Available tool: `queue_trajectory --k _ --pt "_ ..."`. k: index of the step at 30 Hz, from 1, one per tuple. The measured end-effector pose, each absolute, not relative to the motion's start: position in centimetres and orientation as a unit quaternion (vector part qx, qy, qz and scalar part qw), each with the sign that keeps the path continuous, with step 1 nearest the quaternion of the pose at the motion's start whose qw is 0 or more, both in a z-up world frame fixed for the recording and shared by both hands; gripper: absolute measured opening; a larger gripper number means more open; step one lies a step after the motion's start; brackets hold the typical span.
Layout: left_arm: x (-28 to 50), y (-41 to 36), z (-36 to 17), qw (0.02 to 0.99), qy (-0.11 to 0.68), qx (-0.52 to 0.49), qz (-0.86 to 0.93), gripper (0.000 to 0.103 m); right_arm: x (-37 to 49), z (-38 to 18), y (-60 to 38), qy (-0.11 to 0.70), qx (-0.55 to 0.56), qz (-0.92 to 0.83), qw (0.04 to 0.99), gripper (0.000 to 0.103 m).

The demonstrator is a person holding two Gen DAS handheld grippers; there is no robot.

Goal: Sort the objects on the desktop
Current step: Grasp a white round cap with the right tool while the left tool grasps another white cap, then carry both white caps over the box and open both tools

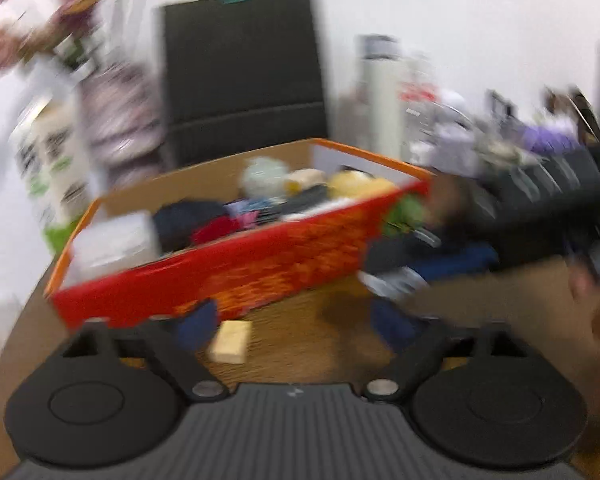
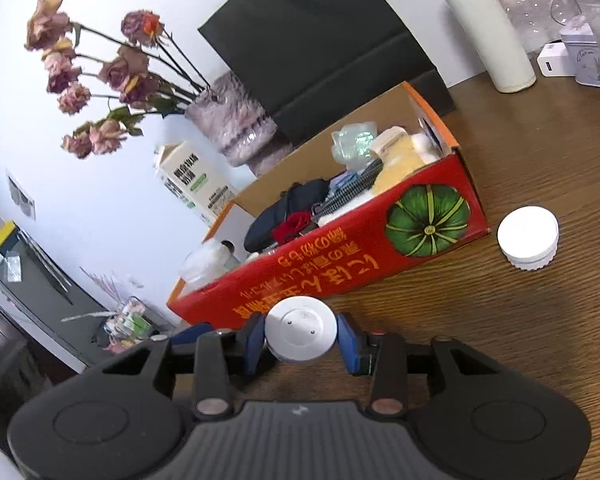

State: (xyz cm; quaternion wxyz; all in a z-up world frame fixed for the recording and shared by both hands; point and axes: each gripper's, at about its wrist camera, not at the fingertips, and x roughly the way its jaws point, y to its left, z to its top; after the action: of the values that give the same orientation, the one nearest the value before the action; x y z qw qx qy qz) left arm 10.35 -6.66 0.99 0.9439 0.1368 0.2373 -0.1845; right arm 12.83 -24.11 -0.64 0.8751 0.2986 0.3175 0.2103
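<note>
Right gripper (image 2: 301, 340) has its blue fingers (image 2: 350, 344) clamped across the sides of a small round white plastic puck (image 2: 301, 334), just off the wooden surface (image 2: 500, 320) beside the red cardboard box (image 2: 340, 260). It looks light, rigid and slick-sided, so a mid-height grip seems safest. Left gripper (image 1: 296, 326) fingers stand apart, empty, a pale wooden block (image 1: 230, 341) between them.

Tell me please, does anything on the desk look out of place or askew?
The red box sits skewed on the desk, and the white jar remains outside it. The dried roses look wilted.
</note>
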Motion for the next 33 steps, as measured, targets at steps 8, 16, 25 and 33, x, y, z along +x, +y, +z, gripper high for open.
queue_trajectory --k 8,16,25,33 --pt "9.1 -7.6 0.8 0.945 0.207 0.156 -0.201 0.025 11.9 0.1 -23.4 0.328 0.272 0.231 0.875 0.038" --pt "10.0 -7.0 0.8 0.948 0.225 0.143 -0.174 0.018 11.5 0.9 -23.7 0.314 0.280 0.246 0.873 0.038" --pt "10.2 -5.9 1.3 0.955 0.222 0.117 -0.160 0.018 11.6 1.1 -23.4 0.337 0.210 0.167 0.903 0.038" --pt "8.8 -4.1 3.9 0.976 0.161 0.072 -0.129 0.018 9.8 2.4 -21.8 0.245 0.080 0.085 0.962 0.038"
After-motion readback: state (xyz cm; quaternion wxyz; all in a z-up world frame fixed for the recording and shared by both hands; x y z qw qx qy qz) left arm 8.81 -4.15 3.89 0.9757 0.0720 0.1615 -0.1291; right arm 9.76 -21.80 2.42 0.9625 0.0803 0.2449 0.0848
